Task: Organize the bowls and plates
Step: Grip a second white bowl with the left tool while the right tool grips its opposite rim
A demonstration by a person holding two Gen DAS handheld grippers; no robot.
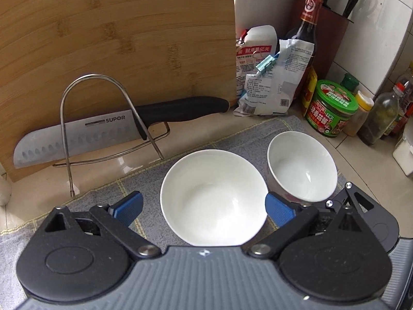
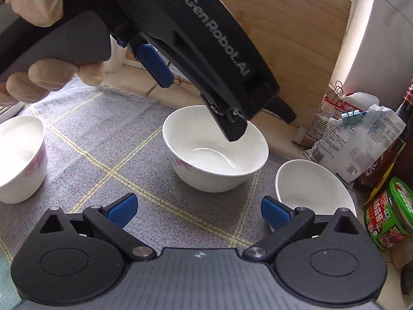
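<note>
Three white ceramic bowls are sitting apart and unstacked on the grey checked cloth mat [image 2: 85,139], so the organizing appears barely begun: the middle bowl [image 2: 215,152], the right bowl [image 2: 313,188] and the left bowl [image 2: 20,157].

The left gripper [image 1: 204,209] is hovering with jaws apart on either side of the middle bowl without touching it, while the right gripper [image 2: 197,209] is also standing spread and empty.

Only the right wrist view is showing the left bowl; only the left wrist view is showing the steel knife [image 1: 74,139] in its wire rack [image 1: 103,118].
</note>
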